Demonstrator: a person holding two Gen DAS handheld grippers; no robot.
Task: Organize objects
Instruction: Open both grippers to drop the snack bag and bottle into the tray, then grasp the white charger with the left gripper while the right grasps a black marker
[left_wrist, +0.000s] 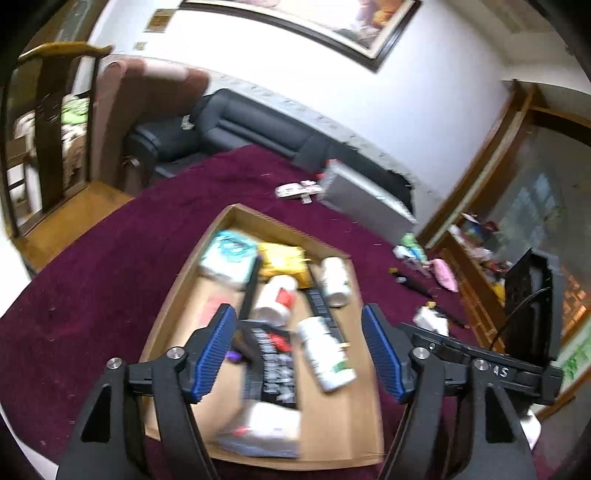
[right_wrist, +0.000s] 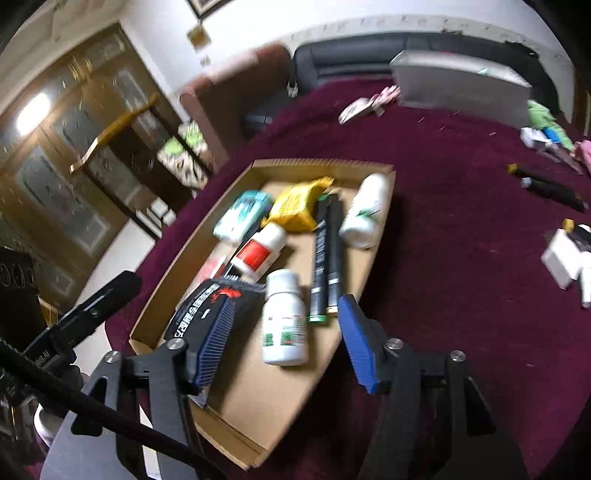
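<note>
Cardboard tray (right_wrist: 354, 166) sits on maroon tablecloth (right_wrist: 461, 258), holding white bottles (right_wrist: 284, 325), yellow packet (right_wrist: 295, 206), teal pack (right_wrist: 243, 214), black tubes (right_wrist: 327, 258). Left gripper (left_wrist: 299, 354) wide, empty, above tray. Right gripper (right_wrist: 284, 343) wide, empty, over tray's near edge.

Left claw (left_wrist: 299, 354) & right claw (right_wrist: 286, 338) agape, empty.

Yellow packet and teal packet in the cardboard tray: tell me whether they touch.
Cannot tell. In the right wrist view the yellow packet and teal packet lie side by side in the cardboard tray, but motion blur hides any gap or contact.
</note>
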